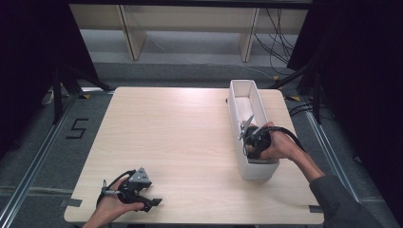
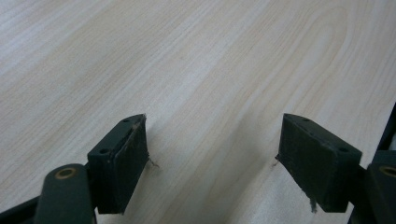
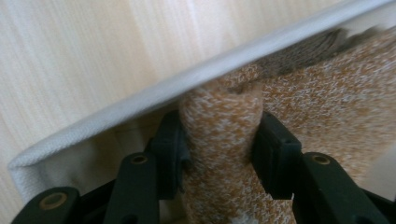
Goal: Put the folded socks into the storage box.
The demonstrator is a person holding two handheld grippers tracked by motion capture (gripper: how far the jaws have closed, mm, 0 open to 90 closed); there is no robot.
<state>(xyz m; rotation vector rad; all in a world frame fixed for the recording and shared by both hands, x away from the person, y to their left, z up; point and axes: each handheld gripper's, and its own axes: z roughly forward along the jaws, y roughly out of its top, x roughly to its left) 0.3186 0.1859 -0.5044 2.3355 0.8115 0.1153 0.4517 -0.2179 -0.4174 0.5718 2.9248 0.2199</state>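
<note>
High view shows one long white bin (image 1: pixel 259 102) at the right edge of your table (image 1: pixel 171 137), its long axis running from the near edge to the far edge. Your right gripper (image 1: pixel 252 137) reaches into its near end, clamped on one rolled orange-and-white knit cloth (image 3: pixel 219 149) just inside the bin's wall. Your left gripper (image 2: pixel 212 163) rests at the table's near left corner, pads well apart over bare wood.
</note>
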